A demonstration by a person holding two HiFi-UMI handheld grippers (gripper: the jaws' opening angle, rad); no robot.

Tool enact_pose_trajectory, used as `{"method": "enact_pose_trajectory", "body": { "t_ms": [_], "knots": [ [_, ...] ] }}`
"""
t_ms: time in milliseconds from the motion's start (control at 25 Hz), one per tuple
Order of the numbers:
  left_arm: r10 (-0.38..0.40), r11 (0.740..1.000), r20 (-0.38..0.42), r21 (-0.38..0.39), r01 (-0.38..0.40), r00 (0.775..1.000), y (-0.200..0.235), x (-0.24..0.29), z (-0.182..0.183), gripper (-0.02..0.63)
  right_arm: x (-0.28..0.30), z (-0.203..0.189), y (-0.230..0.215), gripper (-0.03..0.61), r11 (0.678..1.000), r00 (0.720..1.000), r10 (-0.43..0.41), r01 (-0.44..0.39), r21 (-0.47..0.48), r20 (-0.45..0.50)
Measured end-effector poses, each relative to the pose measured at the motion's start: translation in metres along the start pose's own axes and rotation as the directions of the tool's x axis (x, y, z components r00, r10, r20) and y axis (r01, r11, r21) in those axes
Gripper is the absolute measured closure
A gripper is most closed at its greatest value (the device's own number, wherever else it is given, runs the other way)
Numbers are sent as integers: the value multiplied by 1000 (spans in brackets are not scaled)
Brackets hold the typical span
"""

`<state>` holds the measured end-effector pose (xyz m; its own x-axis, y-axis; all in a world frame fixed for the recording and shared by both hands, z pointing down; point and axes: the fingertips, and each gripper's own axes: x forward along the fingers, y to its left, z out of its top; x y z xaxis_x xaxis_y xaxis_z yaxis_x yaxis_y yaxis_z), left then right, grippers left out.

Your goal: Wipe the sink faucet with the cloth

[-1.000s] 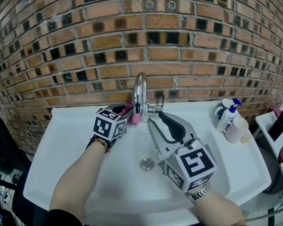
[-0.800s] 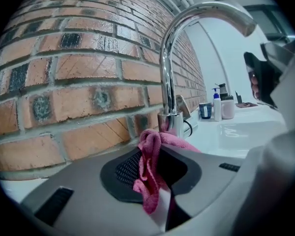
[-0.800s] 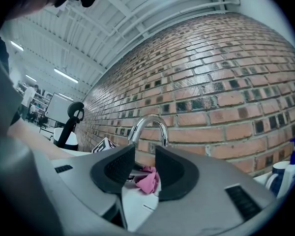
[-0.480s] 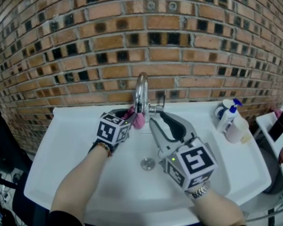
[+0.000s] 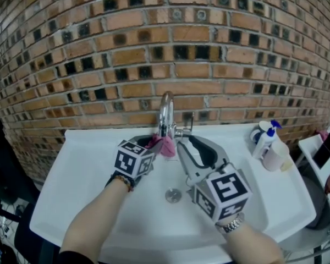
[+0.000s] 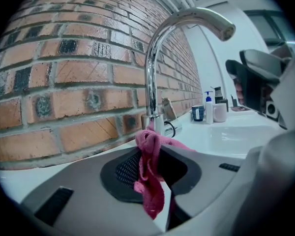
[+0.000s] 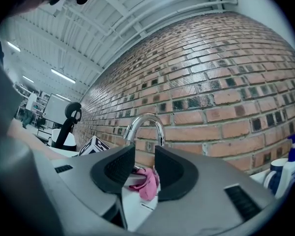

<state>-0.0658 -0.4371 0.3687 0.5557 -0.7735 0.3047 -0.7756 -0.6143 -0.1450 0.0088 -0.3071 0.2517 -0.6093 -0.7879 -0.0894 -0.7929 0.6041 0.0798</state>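
Pink single cloth in left claw; single faucet.

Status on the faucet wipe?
Left claw shut on cloth, at faucet base. Right claw open, empty, just right of faucet. Nothing in the way.

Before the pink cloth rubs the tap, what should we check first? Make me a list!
1. Cloth pinched in the left gripper: ok, the fingers clamp it.
2. Cloth touching the faucet: cannot tell. It sits right at the base, but contact is unclear.
3. Water off: ok, nothing runs from the spout.
4. Right gripper empty: ok, its fingers stand slightly apart with nothing between them.
5. Spray bottle and cup out of the way: ok, they stand at the sink's far right corner.
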Motion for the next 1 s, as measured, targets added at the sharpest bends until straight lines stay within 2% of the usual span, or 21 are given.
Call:
{"method": "enact_pose_trajectory", "body": {
  "t_ms": [320, 640, 1000],
  "knots": [
    [-63, 993, 66, -93, 69, 996, -9, -4, 12, 534, -1, 0, -4, 443, 1000, 1000, -8, 8, 8, 9],
    [-117, 976, 160, -164, 143, 980, -11, -10, 34, 534, -2, 3, -6, 445, 1000, 1000, -12, 12, 10, 19],
    [-128, 966, 221, -192, 172, 967, 2, -17, 61, 534, -4, 6, -6, 445, 1000, 1000, -12, 12, 10, 26]
  ]
}}
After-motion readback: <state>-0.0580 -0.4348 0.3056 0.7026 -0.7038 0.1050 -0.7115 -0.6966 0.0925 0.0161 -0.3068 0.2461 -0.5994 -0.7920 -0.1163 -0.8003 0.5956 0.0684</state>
